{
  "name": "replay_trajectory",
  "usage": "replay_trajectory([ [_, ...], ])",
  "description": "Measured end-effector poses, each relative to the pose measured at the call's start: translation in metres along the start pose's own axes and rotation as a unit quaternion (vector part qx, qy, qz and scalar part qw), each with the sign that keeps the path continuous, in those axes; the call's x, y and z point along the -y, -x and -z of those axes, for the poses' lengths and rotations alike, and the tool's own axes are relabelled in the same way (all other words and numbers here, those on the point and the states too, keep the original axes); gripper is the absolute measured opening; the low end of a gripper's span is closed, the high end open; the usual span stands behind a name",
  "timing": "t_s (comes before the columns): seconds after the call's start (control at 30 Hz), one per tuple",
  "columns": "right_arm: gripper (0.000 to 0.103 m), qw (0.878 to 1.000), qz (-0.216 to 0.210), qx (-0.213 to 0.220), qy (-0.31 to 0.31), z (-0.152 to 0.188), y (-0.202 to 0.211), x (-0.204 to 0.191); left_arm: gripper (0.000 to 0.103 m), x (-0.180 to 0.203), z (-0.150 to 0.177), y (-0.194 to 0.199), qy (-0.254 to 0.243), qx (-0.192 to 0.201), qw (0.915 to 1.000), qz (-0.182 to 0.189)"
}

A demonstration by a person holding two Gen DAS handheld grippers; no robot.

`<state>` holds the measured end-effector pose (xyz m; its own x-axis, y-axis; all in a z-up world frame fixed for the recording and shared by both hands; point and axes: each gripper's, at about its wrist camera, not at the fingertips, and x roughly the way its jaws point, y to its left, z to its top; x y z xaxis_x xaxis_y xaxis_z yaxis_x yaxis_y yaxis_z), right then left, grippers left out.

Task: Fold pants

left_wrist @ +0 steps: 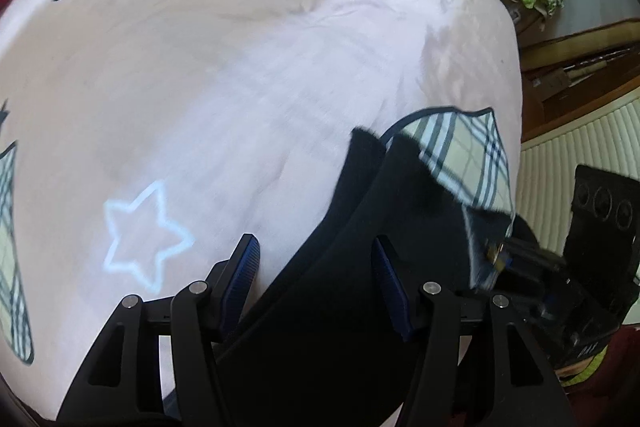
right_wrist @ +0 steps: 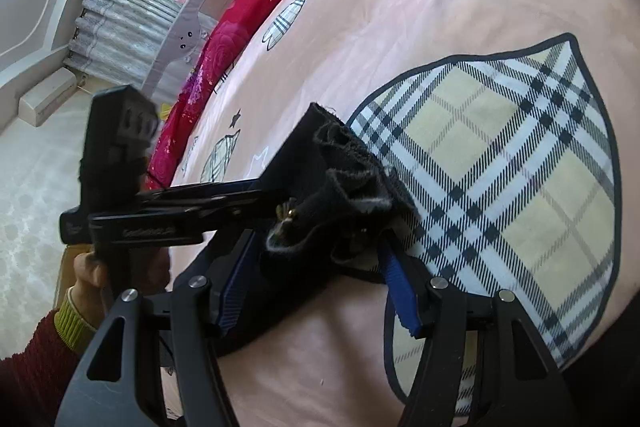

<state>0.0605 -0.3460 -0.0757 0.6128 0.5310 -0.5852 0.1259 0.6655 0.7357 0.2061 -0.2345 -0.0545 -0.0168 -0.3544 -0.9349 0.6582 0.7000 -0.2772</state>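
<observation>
Black pants (right_wrist: 320, 195) bunched, frayed hem up, on pink bedspread (right_wrist: 460, 7)

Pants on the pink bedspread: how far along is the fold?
Done: the black pants lie bunched on the bedspread, with no neat fold visible. In hand: the right gripper has its jaws either side of the crumpled waistband end; the left gripper straddles the cloth, jaws apart. Left: flattening and the folds themselves.

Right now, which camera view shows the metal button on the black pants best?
The right wrist view shows it best: the metal button sits sharp among the bunched waistband of the black pants, between the open fingers of the right gripper. The left wrist view shows it only as a small blurred glint at the fabric's right edge.
</observation>
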Motion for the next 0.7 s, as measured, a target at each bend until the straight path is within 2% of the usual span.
replay_trajectory([
  [0.07,0.059,1.000,-0.006,0.005,-0.003,0.000,0.001,0.002,0.059,0.002,-0.009,-0.006,-0.002,-0.001,0.9999,0.010],
  [0.13,0.048,1.000,-0.008,0.011,-0.009,0.000,0.002,0.007,0.053,0.004,-0.015,-0.010,-0.004,-0.001,0.9998,0.020],
  [0.2,0.036,1.000,-0.007,0.011,-0.009,0.001,0.001,0.011,0.029,0.006,-0.020,-0.013,-0.010,-0.005,0.9992,0.038],
  [0.23,0.031,1.000,-0.007,0.010,-0.011,0.001,0.001,0.014,0.024,0.009,-0.021,-0.015,-0.014,-0.007,0.9987,0.049],
  [0.3,0.023,1.000,-0.015,0.009,-0.020,0.001,0.001,0.020,0.016,0.014,-0.021,-0.015,-0.029,-0.002,0.9985,0.047],
  [0.33,0.018,0.999,-0.020,0.008,-0.025,0.002,0.001,0.023,0.014,0.017,-0.019,-0.013,-0.039,0.005,0.9983,0.044],
  [0.43,0.015,0.999,-0.034,0.008,-0.028,0.003,0.003,0.024,0.011,0.015,-0.015,-0.002,-0.028,0.021,0.9977,0.058],
  [0.7,0.014,0.996,-0.088,0.025,0.002,-0.002,0.020,-0.006,0.011,0.011,0.000,0.053,-0.009,0.084,0.9928,0.085],
])
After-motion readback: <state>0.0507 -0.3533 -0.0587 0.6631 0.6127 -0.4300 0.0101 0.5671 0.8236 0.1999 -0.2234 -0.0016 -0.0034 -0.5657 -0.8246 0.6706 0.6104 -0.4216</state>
